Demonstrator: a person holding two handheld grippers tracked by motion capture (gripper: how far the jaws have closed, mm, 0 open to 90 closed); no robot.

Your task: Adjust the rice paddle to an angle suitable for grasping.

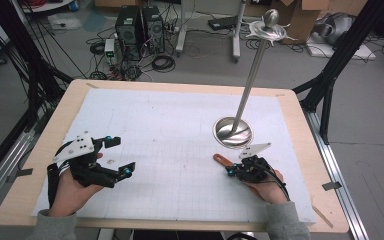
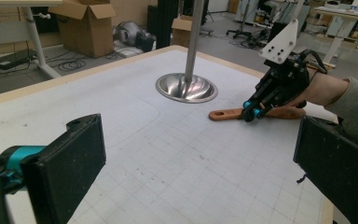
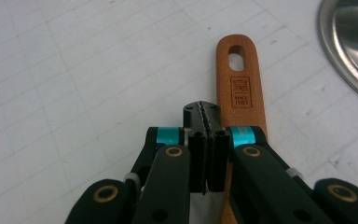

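Closest to the lens, black jaws of my right gripper (image 3: 207, 140) are pressing flat together with no gap showing between their pads, and nothing is sitting between them. They are hovering right over the wooden handle (image 3: 239, 84), which is lying flat on the white gridded mat (image 1: 170, 145); whether the tips are touching the wood, I cannot tell. That handle's holed end is pointing toward the round steel base (image 1: 233, 131) of the upright metal stand (image 1: 252, 75), just beside it. Over on the other side, I am holding my left gripper (image 1: 121, 156) with its jaws spread wide apart, gripping nothing, above bare mat and well apart from the handle.
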